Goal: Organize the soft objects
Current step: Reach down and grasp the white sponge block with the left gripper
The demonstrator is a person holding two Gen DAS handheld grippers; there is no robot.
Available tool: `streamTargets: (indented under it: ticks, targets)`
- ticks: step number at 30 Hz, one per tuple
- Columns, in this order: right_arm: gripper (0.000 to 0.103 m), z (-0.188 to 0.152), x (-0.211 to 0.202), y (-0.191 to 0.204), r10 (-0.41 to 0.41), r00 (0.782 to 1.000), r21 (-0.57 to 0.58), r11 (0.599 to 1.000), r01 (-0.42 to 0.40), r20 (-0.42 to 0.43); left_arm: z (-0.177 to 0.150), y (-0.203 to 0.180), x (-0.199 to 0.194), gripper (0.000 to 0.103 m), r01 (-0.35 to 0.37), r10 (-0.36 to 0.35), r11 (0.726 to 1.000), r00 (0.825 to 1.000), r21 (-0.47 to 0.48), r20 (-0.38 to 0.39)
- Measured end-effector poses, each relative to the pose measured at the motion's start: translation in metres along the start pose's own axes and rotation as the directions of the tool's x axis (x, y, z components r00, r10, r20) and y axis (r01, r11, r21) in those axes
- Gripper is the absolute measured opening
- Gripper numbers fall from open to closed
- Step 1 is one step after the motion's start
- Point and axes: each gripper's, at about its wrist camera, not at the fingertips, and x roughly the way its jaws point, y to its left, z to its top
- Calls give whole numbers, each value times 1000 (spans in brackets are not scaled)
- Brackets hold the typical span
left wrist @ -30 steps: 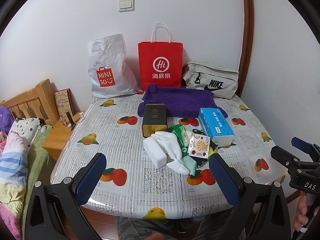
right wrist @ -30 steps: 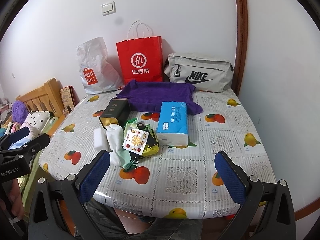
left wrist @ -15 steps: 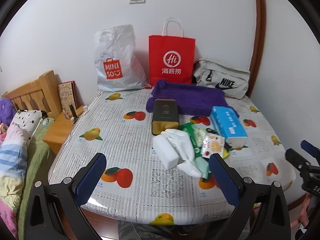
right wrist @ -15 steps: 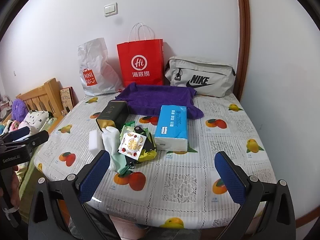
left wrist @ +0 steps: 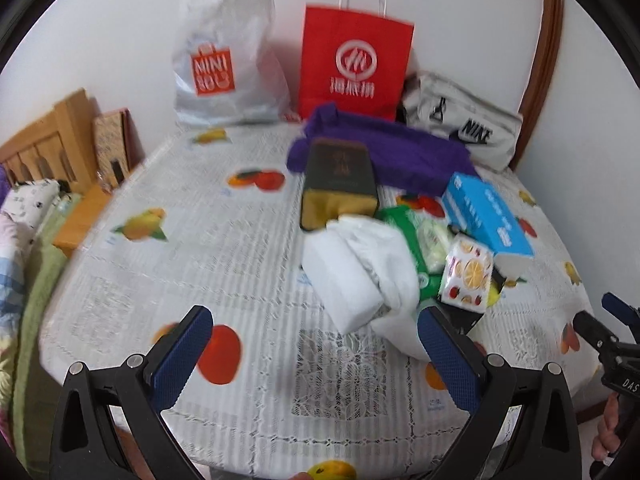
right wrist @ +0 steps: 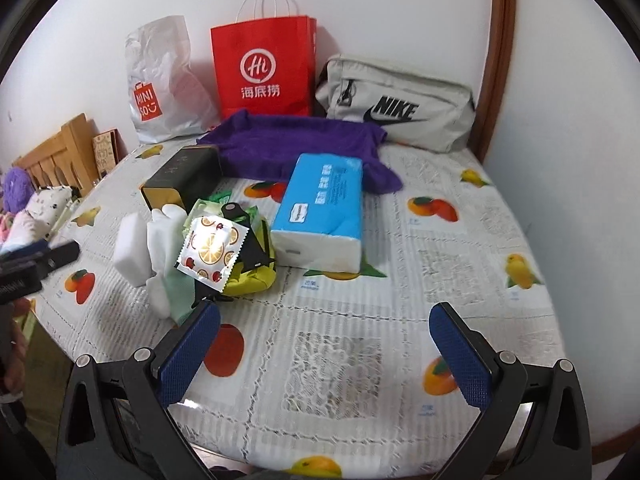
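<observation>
A pile of soft things lies mid-table: a white sponge block (left wrist: 340, 280) (right wrist: 130, 248), white socks (left wrist: 384, 264) (right wrist: 160, 236), a green wipes pack (left wrist: 416, 236), a fruit-print tissue pack (left wrist: 466, 276) (right wrist: 210, 248), a yellow-green pouch (right wrist: 256, 276) and a blue tissue pack (left wrist: 486, 214) (right wrist: 320, 208). A purple towel (left wrist: 384, 152) (right wrist: 296, 140) lies behind them. My left gripper (left wrist: 312, 350) is open over the near table edge, its right finger close to the socks. My right gripper (right wrist: 324, 354) is open, in front of the blue pack, holding nothing.
A dark tin box (left wrist: 338, 184) (right wrist: 180, 178) lies beside the pile. Against the wall stand a white Miniso bag (left wrist: 224, 60), a red paper bag (right wrist: 264, 68) and a grey Nike bag (right wrist: 396, 104). A wooden headboard (left wrist: 60, 140) and bedding lie left of the table.
Both grippers have moved forward toward the table, so the pile looks larger and closer. The left view has tilted downward. Both stay open.
</observation>
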Motion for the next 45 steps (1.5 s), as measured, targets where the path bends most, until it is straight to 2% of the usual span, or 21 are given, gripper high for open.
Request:
streamTargets:
  ticks: [4,10,15,17,19,20,28,30,36,38,45]
  targets:
    - [103,-1,17,-1,67,997,18,998,-66,-32,0,-1,25,103,25,-25,1000,999,-9,-48]
    - [103,-2,38,5,97,994,13,995,-97,-49,8,-13,51,103,51,-51,999,997,-6,-56]
    - [103,-3,51,8,101,992,-2,995,-101,-71,12,-14,79,102,22,-24,999,995,-23,-97]
    - [103,-3,55,9,115,990,5,993,-115,-77,11,-11,85,86,15,-17,1000,995,-21,-97]
    - [103,-2,58,9,128,988,8,992,-128,-82,11,-5,85,36,40,-43,999,993,-26,-113]
    - [103,-2,60,10,131,988,7,991,-131,-83,12,1,85,33,50,-54,998,991,-36,-121]
    - [103,4,69,12,174,982,31,985,-172,-74,16,11,84,34,35,-34,999,995,7,-92]
    - [103,7,72,12,196,978,44,980,-193,-71,14,13,90,34,40,-39,999,994,6,-100]
    - [103,16,79,19,212,976,48,977,-210,-56,10,21,102,33,25,-25,1000,998,-18,-49]
    - [103,20,80,24,228,973,51,973,-225,-46,10,23,102,33,12,-12,1000,1000,-14,-29]
    - [103,29,82,62,248,968,-18,968,-249,-35,10,27,104,33,39,-39,999,999,-8,-6]
